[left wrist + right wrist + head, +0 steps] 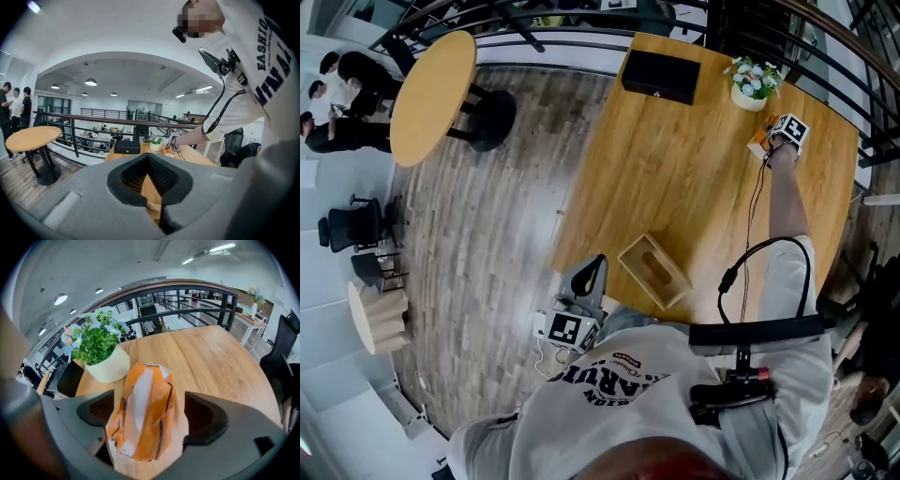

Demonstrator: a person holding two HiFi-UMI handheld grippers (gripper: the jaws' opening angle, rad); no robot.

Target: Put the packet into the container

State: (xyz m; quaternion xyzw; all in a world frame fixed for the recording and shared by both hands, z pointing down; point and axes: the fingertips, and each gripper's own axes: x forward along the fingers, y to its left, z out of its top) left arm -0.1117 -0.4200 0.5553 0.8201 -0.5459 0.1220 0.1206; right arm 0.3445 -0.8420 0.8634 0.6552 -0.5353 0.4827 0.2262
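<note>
Right hand-held gripper (152,409), upper right of head view: jaws wide apart around orange packet (140,418), not clamped. Packet lies on worktop (211,357) just beside flower pot (108,365). Left hand-held gripper (148,157), lower left: jaw tips together, empty. Container (654,270) mid-frame, well apart from packet.

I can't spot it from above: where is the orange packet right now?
In the head view the orange packet lies at the table's far right, beside the white flower pot, between the right gripper's open jaws.
</note>
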